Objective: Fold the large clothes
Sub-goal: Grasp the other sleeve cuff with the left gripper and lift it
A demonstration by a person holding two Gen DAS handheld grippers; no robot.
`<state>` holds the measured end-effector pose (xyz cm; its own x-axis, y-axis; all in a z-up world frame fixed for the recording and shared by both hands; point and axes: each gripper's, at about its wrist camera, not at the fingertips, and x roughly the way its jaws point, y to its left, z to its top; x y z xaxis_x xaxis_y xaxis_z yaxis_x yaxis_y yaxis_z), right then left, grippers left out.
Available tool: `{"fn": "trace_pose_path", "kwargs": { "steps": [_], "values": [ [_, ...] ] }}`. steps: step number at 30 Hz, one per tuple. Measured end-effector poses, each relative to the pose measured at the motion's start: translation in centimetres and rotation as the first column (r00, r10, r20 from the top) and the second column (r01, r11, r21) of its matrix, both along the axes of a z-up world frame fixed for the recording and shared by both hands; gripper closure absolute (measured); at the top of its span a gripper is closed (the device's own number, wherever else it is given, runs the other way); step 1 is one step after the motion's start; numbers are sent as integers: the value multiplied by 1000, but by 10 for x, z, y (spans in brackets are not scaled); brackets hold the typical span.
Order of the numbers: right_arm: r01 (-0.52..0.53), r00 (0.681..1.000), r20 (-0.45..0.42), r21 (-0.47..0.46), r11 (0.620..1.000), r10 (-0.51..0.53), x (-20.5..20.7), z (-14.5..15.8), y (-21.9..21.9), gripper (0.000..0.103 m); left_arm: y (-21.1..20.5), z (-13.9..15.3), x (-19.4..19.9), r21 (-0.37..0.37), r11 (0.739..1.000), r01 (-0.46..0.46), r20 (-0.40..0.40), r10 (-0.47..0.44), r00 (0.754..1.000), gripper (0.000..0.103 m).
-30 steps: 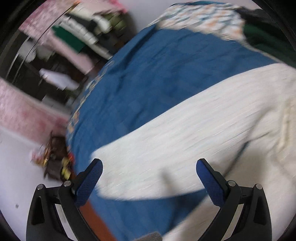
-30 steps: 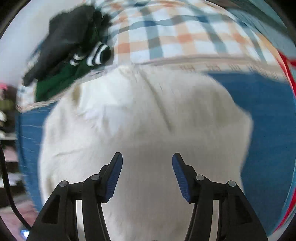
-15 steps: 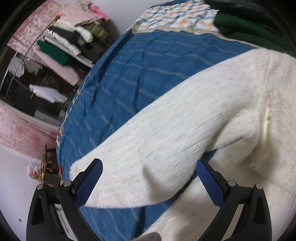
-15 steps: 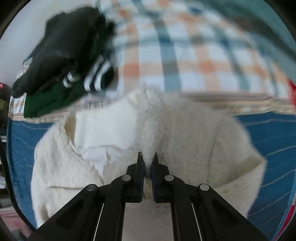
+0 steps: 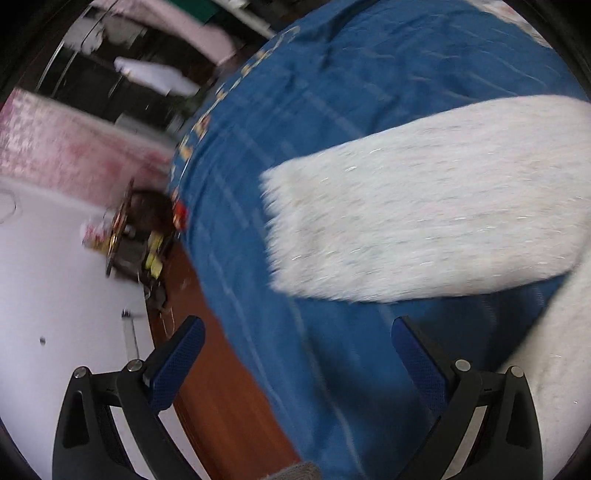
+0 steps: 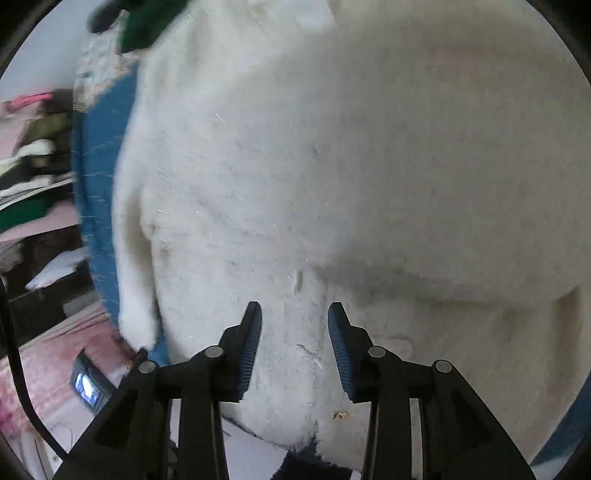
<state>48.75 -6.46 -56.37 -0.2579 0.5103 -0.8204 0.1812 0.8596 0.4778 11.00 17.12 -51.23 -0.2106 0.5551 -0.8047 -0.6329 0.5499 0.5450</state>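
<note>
- Right tongs: pads partway apart and opening over the cream fleece sweater. Fabric lies under and beyond the gap; no fold appears pinched between the pads, so I read this as a release.
- Half a second earlier these tongs were together on a ridge of the same fleece; a second ago they stood wider than now. So: closed, tugged, now letting go. The sweater fills far more of the right view than before, and the checked cloth behind it has dropped out of frame.
- Left tongs: wide apart, empty, with only the blue bedspread between them. Same spread as in both earlier pictures.
- The sweater's sleeve lies flat on the bedspread ahead of the left tongs, apart from them. Earlier its cuff sat between the pads' tips; now the view has swung toward the bed edge, and the wooden bed frame shows.
- Judgement: garment spread and smoothed; sleeve not yet folded in. Folding is at an early stage.
- Far: dark green clothes beyond the collar end.
</note>
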Motion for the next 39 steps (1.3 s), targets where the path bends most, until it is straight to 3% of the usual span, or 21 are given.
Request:
{"fn": "trace_pose_path", "kwargs": {
  "steps": [2,7,9,11,13,16,18,21,25,27,30,31,33,35,38,39],
  "values": [
    [23,995,97,11,1000,-24,20,14,7,63,8,-1,-2,30,999,-20,3,20,1000,0],
    [109,954,292,-125,986,-68,106,51,-17,61,23,-9,11,103,993,-58,14,57,998,0],
    [115,953,295,-164,980,-62,137,40,-18,61,27,-13,22,98,992,-78,32,75,997,0],
    [52,956,292,-136,989,-10,163,38,-15,61,26,-15,29,86,992,-91,42,87,995,0],
    [-57,968,234,-140,988,89,173,16,9,61,27,-18,35,70,993,-96,51,93,994,0],
    [-126,976,148,-205,971,158,180,-20,37,62,26,-21,39,62,994,-93,51,90,995,0],
    [-157,958,186,-295,942,218,174,-23,48,95,27,-21,38,57,993,-100,53,97,994,0],
    [-160,927,267,-358,920,265,168,-5,60,97,31,-19,33,37,992,-118,57,116,992,0],
    [-69,899,374,-392,917,227,176,20,64,98,35,-12,23,11,990,-144,72,143,987,0],
    [-49,902,378,-394,918,211,187,17,62,98,34,-10,19,-11,987,-158,79,158,984,0],
    [-89,926,304,-399,913,223,197,-1,75,92,38,-6,6,-106,976,-192,128,205,970,0],
    [-109,930,285,-392,914,233,197,-2,76,87,40,-5,-1,-150,967,-207,156,230,960,0],
    [-107,932,286,-366,924,221,192,6,82,51,45,-5,-16,-266,932,-246,236,310,921,0],
    [-93,930,313,-308,947,193,177,19,85,38,52,-14,-28,-395,876,-276,308,409,859,0],
    [-80,932,326,-245,966,160,143,35,83,38,71,-42,-36,-608,744,-275,377,577,725,2],
    [-70,937,321,-224,972,142,128,36,82,37,76,-50,-37,-640,715,-280,386,615,687,2]
  ]
}}
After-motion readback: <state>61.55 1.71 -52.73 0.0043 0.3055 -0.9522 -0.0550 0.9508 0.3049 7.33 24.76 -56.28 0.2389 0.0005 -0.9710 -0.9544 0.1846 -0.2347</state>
